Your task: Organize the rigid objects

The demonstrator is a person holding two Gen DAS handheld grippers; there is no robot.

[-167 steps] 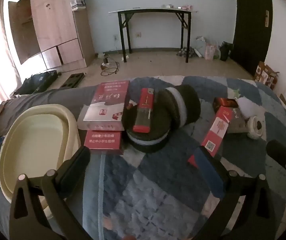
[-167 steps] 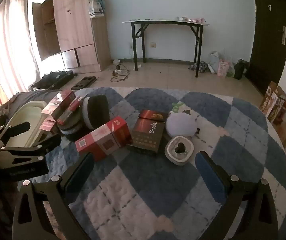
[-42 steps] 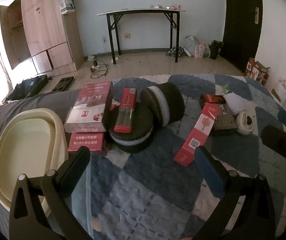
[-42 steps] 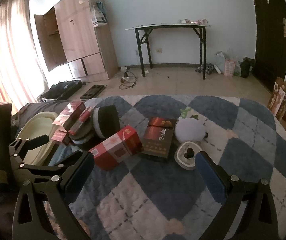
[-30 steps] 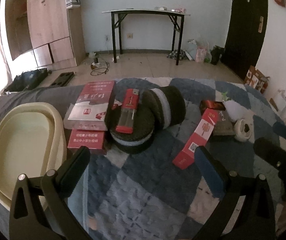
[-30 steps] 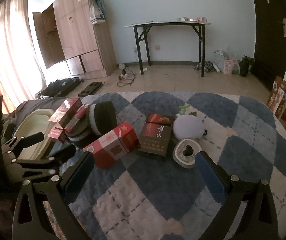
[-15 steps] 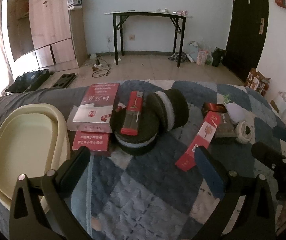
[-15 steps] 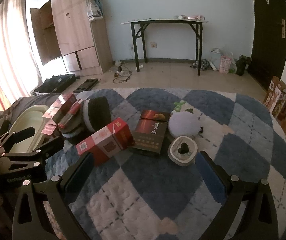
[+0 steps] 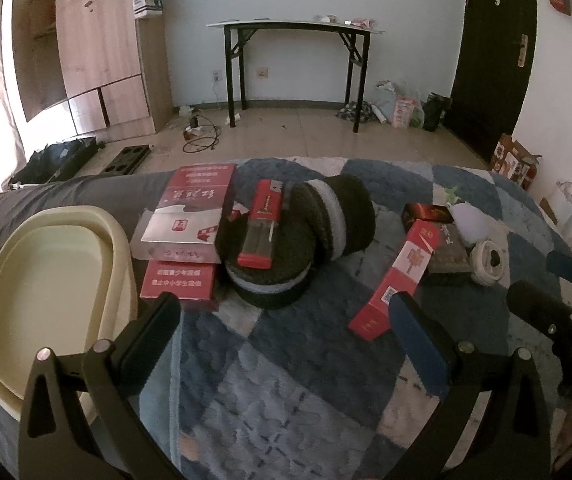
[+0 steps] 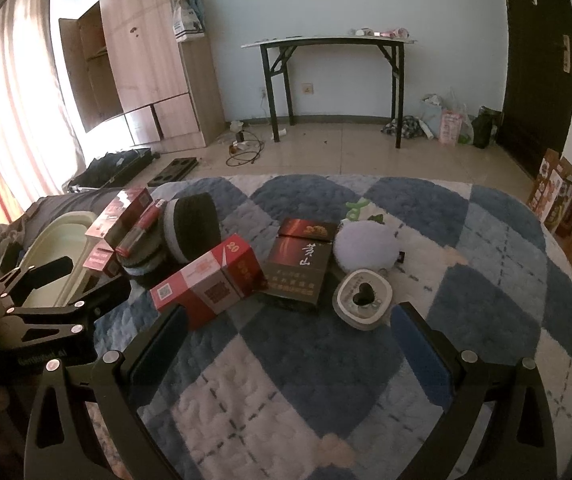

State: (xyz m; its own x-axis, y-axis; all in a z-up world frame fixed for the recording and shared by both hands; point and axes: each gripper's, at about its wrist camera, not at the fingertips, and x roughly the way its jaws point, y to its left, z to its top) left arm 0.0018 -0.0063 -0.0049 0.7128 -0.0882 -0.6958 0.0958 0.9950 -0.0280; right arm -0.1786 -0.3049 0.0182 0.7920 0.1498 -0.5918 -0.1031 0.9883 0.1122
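Observation:
Several rigid boxes lie on a blue checked quilt. A long red carton (image 9: 396, 280) (image 10: 208, 280) lies in the middle. A dark box (image 10: 300, 266) lies beside it, next to a round white lidded tin (image 10: 362, 298). A red and silver box (image 9: 190, 212) rests on a small red box (image 9: 178, 280) at the left. A slim red box (image 9: 264, 224) lies on a dark knit hat (image 9: 306, 240). A cream basin (image 9: 42, 292) sits at far left. My left gripper (image 9: 286, 332) and right gripper (image 10: 286, 332) are open and empty above the quilt, short of the objects.
A pale plush toy (image 10: 364, 246) lies behind the tin. Beyond the bed are a black-legged table (image 10: 334, 84), a wooden wardrobe (image 10: 142, 60), a dark door (image 10: 534, 68) and floor clutter. The left gripper shows at the left edge of the right wrist view (image 10: 58, 292).
Both grippers have drifted slightly over the quilt; the views shifted a little. Nothing was taken hold of and no object moved.

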